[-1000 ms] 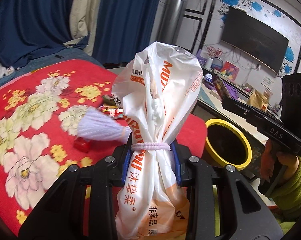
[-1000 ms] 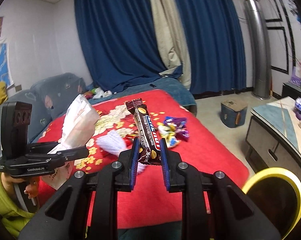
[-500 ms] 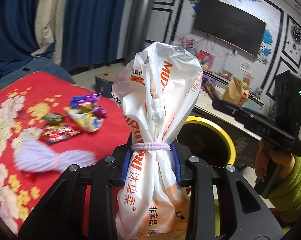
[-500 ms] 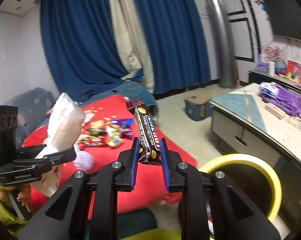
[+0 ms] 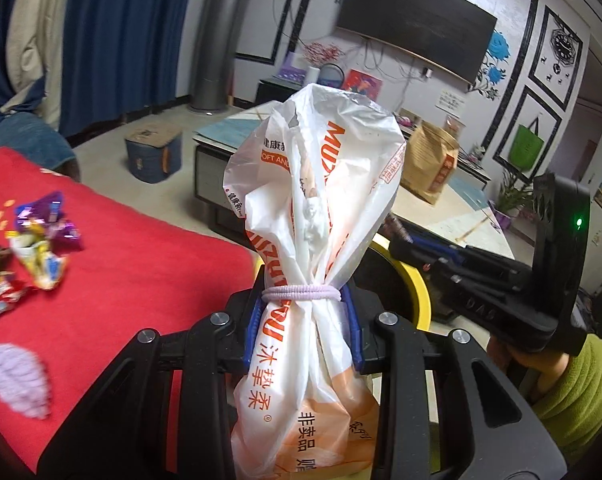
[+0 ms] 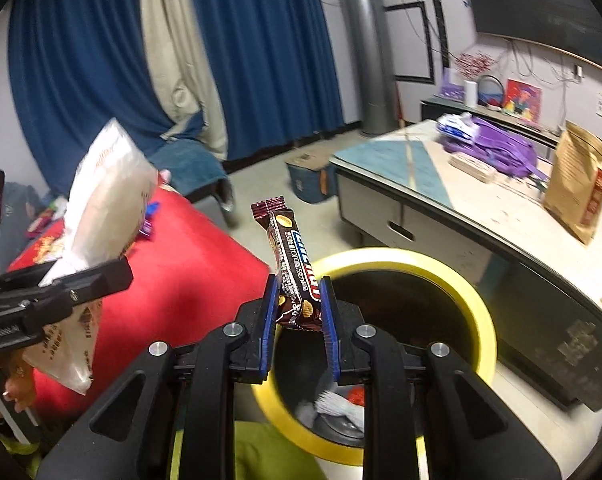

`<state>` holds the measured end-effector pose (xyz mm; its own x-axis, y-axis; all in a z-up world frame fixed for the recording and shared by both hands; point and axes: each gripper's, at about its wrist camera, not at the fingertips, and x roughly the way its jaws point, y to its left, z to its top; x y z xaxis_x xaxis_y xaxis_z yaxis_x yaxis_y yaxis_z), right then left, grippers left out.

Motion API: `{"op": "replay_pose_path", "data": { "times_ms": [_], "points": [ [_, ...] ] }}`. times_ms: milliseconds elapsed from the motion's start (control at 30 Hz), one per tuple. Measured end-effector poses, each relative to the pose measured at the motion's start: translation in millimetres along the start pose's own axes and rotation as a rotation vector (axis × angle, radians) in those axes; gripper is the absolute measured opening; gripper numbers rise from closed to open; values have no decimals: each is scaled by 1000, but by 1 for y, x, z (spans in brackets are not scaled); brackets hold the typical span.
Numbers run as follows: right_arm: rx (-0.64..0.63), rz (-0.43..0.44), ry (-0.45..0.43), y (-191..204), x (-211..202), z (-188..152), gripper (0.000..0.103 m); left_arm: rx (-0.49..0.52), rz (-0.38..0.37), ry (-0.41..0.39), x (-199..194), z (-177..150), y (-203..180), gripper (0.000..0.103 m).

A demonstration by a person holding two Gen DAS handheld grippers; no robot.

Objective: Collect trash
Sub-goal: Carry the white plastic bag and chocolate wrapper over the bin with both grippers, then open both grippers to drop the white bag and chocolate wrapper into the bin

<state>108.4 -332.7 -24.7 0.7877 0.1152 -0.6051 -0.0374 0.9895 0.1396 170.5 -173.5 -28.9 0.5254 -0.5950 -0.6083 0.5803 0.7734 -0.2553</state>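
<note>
The left gripper has its two blue pads pressed on the neck of a white plastic bag with orange print, so the fingers stand narrow and hold it firmly. A pale purple hair band goes around the bag just above the pads, and the bag stands upright, wide above and below the grip. The right gripper is also nearly closed: its blue pads clamp the lower end of a brown snack wrapper, which rises upright and leans a little to the left. Directly behind and below this wrapper is the trash bin with a yellow rim, and some white and red pieces lie at its bottom. In the left view the same bin is mostly hidden behind the bag, and the right gripper shows at the right side, held by a hand in a green sleeve. To the left lies the red blanket with several more coloured wrappers near its far left part and a pale purple tassel nearer. To the right of the bin stands a low table with a brown paper bag on it.
</note>
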Motion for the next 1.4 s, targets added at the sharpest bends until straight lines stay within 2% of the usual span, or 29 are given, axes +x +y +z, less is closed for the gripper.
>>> {"op": "replay_pose_path", "data": {
  "times_ms": [333,633,933,1000,1067,1133,1167,1300,1400],
  "points": [
    [54,-99,85,-45,34,-26,20,-7,-43,79,58,-1,-13,26],
    [132,-159,172,-81,56,-43,20,-1,-75,189,116,-1,-22,26],
    [202,-183,209,-103,62,-48,21,-10,-76,211,147,7,-28,27],
    [212,-195,211,-106,62,-48,24,-26,-82,213,151,9,-26,33],
    [223,-201,215,-108,61,-48,32,-36,-79,205,152,12,-23,52],
    [229,-207,209,-108,59,-48,39,-56,-78,199,152,13,-19,62],
    [231,-214,207,-108,58,-47,46,-66,-82,198,151,13,-17,64],
    [238,-240,182,-110,52,-44,55,-106,-73,184,143,11,-7,79],
    [233,-246,167,-109,48,-42,66,-139,-66,167,130,10,1,83]
  ]
}}
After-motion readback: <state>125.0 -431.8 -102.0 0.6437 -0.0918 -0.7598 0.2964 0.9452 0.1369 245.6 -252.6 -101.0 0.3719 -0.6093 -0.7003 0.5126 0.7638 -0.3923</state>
